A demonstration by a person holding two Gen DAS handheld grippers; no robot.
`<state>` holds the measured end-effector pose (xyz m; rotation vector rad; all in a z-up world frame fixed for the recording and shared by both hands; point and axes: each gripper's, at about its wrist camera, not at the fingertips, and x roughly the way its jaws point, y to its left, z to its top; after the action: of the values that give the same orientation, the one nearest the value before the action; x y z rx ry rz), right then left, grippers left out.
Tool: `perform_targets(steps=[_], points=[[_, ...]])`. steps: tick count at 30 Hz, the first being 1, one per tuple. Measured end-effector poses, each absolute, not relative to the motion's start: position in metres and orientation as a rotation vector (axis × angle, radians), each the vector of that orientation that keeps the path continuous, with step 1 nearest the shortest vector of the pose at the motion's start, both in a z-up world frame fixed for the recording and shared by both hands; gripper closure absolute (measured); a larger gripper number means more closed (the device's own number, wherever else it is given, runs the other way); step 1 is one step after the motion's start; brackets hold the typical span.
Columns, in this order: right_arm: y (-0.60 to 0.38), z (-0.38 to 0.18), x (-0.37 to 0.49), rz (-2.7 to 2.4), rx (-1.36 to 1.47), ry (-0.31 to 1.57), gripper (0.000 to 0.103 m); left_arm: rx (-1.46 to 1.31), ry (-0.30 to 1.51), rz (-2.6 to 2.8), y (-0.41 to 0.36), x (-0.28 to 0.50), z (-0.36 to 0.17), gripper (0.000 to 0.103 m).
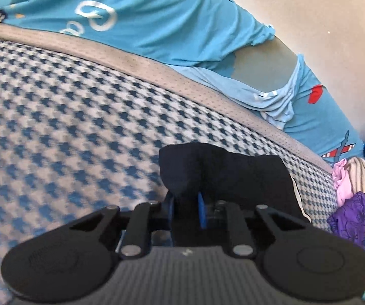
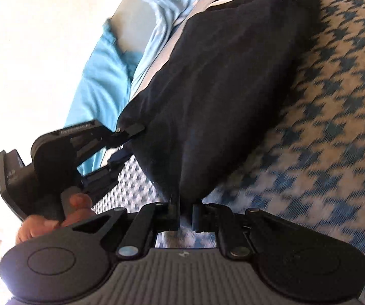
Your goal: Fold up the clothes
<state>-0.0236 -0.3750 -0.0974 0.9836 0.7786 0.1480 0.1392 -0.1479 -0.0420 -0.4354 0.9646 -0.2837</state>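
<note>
Black fabric fills both views: a dark garment (image 1: 223,172) lies on a blue-and-white houndstooth mattress (image 1: 55,117), and each gripper has a fold of it. In the left wrist view the left gripper (image 1: 186,211) has its jaws pressed together on a bunched edge of the cloth, a blue pad showing beside the pinched fold. In the right wrist view the right gripper (image 2: 185,216) likewise has its jaws closed on a gathered corner of the garment (image 2: 220,81), which stretches away from it toward the far side of the mattress (image 2: 335,127).

Only the right wrist view shows the garment at length, with a pale stripe near its far end, and only there do the left gripper (image 2: 129,129), clamped on the cloth's left edge, and the person's hand (image 2: 55,218) around its handle appear.

Only the left wrist view shows the surroundings: a grey perforated border strip (image 1: 136,58) along the mattress edge, a turquoise printed sheet (image 1: 157,17) bunched beyond it against a cream wall (image 1: 322,20), and at the right a heap of other clothes, pink (image 1: 344,180), striped beige and purple (image 1: 352,216).

White looping letters are printed on the sheet, but they cannot be read. Small raised lettering on the left gripper's arm in the right wrist view is too blurred to make out.
</note>
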Motion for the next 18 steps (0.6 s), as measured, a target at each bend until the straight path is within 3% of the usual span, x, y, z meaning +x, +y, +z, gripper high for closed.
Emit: perform_targets(steps=[18], points=[[-0.27, -0.085, -0.061, 0.423, 0.757, 0.878, 0.094, -0.405, 0.967, -0.112, -0.032, 0.056, -0.034, 0.087]])
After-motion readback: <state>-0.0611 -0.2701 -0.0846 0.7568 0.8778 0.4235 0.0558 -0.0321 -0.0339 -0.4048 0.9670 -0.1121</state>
